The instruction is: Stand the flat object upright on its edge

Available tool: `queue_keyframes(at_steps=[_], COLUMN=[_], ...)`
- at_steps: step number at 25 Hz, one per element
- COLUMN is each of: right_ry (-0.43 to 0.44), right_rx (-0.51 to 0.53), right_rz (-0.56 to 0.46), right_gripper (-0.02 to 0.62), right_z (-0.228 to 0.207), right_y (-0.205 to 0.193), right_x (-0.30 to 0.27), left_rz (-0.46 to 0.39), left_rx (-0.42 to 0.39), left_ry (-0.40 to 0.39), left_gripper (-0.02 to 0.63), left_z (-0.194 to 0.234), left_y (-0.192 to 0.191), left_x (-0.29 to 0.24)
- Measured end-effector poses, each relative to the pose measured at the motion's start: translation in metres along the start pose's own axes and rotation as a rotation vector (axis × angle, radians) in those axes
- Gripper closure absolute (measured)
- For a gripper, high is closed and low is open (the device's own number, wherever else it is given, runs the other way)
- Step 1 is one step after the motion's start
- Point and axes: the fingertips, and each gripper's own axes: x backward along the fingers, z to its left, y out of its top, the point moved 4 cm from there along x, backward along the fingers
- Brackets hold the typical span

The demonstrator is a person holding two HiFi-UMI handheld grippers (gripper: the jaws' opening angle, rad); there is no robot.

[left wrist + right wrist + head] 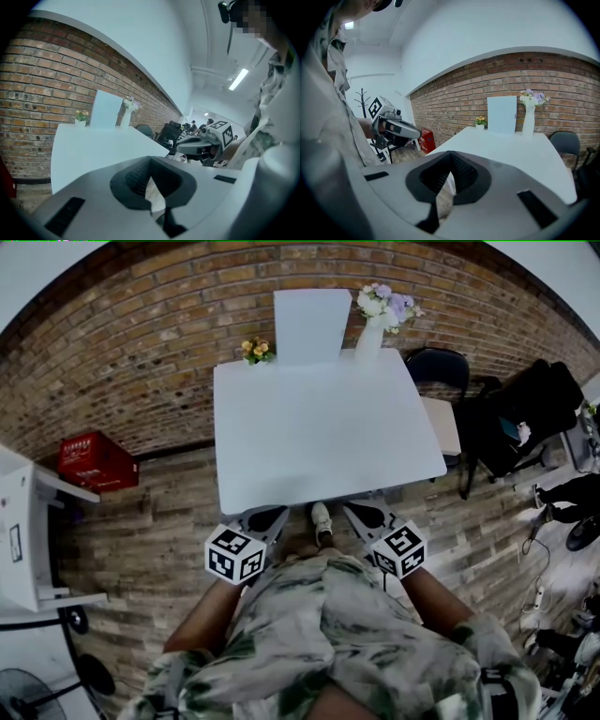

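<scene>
A table (319, 437) is set directly ahead of the left gripper (270, 514) and right gripper (358, 511), which are held side by side just off its near edge. A board (311, 326) is stood on the far edge, ahead of both. A pot (257, 351) is placed just left of the board and a vase (371, 334) just right of it. A chair (439, 367) is found ahead and right of the right gripper, off the table's far corner. A crate (94, 460) is set on the floor by the wall (141, 343), ahead and well left of the left gripper.

Red brick wall (141, 343) behind a white square tabletop (319, 437), with wood-plank floor (141, 521) below. Red crate (94, 462) on the floor at left by the wall; dark chair (439, 367) at the tabletop's far right corner. Strip light (238, 78) lit on the white ceiling.
</scene>
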Motion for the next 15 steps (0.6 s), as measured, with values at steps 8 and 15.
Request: queue_keyframes(at_steps=[8,15], right_ry=[0.0,0.008], right_rx=[0.011,0.004], right_rz=[0.002,0.009], right_gripper=[0.575,0.575], right_z=[0.006,0.013], right_y=[0.0,-0.003], right_x=[0.004,0.003], left_rz=[-0.007,-0.005], left_rx=[0.005,0.029], left_ry=[-0.006,-0.005], left_gripper=[0.581,0.581], left_z=[-0.004,-0.004], left_y=[-0.004,-0.014], left_x=[0.003,0.008])
